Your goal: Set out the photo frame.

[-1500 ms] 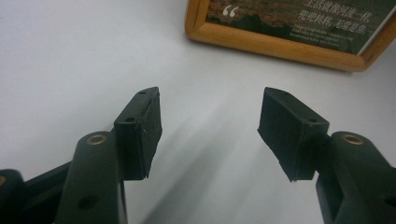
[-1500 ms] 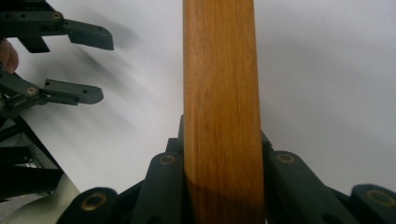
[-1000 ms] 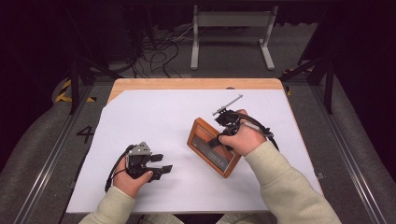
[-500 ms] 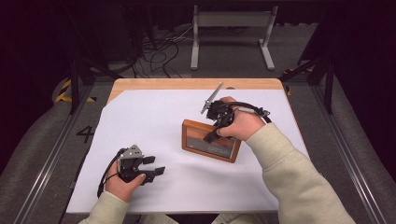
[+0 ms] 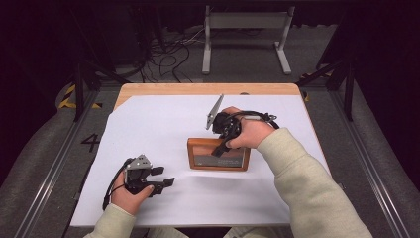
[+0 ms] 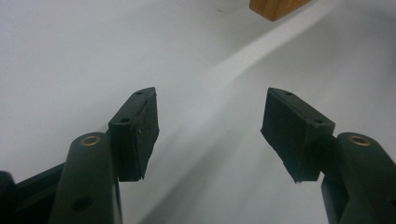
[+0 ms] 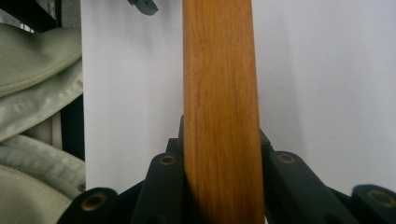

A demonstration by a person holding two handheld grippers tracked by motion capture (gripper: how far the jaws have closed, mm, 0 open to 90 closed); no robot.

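Note:
A wooden picture frame (image 5: 218, 154) with a grey pane stands tilted on the white sheet at the table's middle right, its long side parallel to the front edge. My right gripper (image 5: 222, 146) comes down over its top rail and is shut on it. In the right gripper view the wood rail (image 7: 219, 93) runs straight up between the jaws of the right gripper (image 7: 219, 154). My left gripper (image 5: 163, 177) rests low at the near left, open and holding nothing. In the left gripper view the left gripper (image 6: 210, 135) has its pads wide apart, and a corner of the frame (image 6: 275, 7) shows far ahead.
A white sheet (image 5: 163, 129) covers most of the wooden table (image 5: 198, 89). Beyond the far edge stand a metal stand (image 5: 245, 34) and loose cables (image 5: 168, 54) on the floor. Rails (image 5: 49, 168) run along both sides. A pale sleeve (image 7: 32, 93) shows at the left of the right gripper view.
The right gripper has turned the frame from a diagonal lie to square with the table edge and shifted it left. The left hand drew back slightly toward the near left.

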